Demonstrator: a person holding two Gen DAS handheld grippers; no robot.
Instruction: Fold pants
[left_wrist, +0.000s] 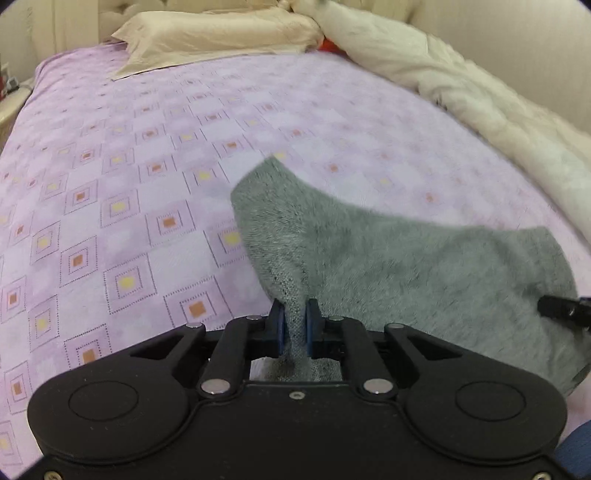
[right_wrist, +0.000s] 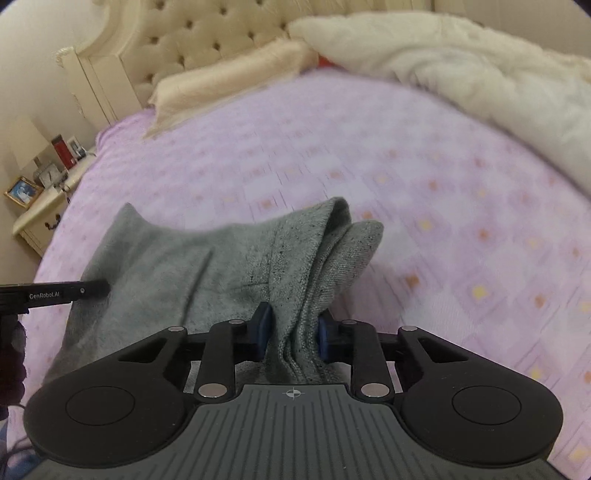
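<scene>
Both tools have the grey pants (left_wrist: 388, 266) between them, lifted above the purple patterned bedspread (left_wrist: 110, 184); the left gripper (left_wrist: 295, 325) is pinched nearly closed on a thin gather of cloth, while the right gripper (right_wrist: 291, 332) stands a little wider, clamped around a thick bunch of several layers; the cloth spans from one to the other and sags slightly in the middle. The step in hand looks like carrying a held edge over to lay a fold; to do it well, keep the two grips level and equally far forward so the span stays taut, lower it flat onto the bedspread, well short of the pillow (left_wrist: 221, 33) and the white quilt (right_wrist: 461, 74), and release only once the edges line up.
</scene>
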